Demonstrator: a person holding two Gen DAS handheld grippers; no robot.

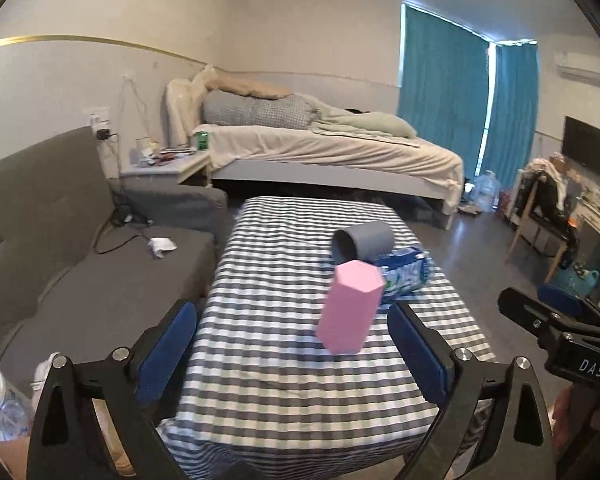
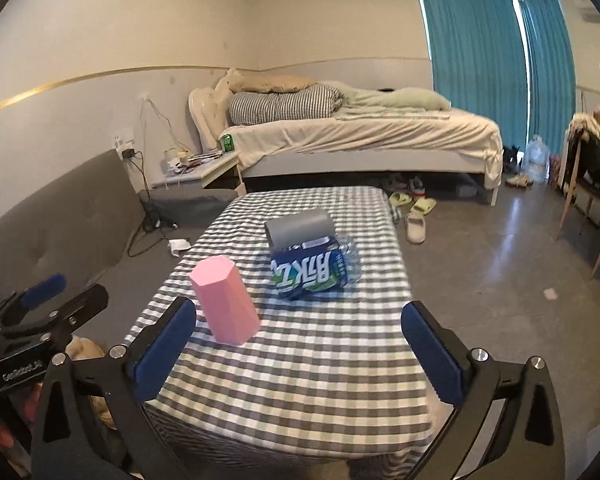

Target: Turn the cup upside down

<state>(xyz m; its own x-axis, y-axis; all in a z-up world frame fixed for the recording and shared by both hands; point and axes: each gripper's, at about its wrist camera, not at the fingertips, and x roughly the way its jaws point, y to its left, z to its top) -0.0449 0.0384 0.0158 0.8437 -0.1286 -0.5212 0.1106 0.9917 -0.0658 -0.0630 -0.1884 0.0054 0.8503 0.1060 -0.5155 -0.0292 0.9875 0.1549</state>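
A pink hexagonal cup (image 1: 348, 308) (image 2: 225, 300) stands on the checked tablecloth (image 1: 268, 360) (image 2: 320, 360), closed end up. A grey cup (image 1: 363, 243) (image 2: 300, 227) lies on its side behind it, its mouth toward the left. My left gripper (image 1: 292, 344) is open and empty, its fingers either side of the table's near part, short of the pink cup. My right gripper (image 2: 298, 340) is open and empty too, with the pink cup just ahead of its left finger. Each gripper shows at the edge of the other's view (image 1: 548, 320) (image 2: 48, 300).
A crushed blue-labelled water bottle (image 1: 406, 274) (image 2: 316, 272) lies against the grey cup. A grey sofa (image 1: 80, 260) is left of the table. A bed (image 1: 320, 144), a nightstand (image 1: 168, 164), slippers (image 2: 416, 220) and a chair (image 2: 588, 176) are beyond.
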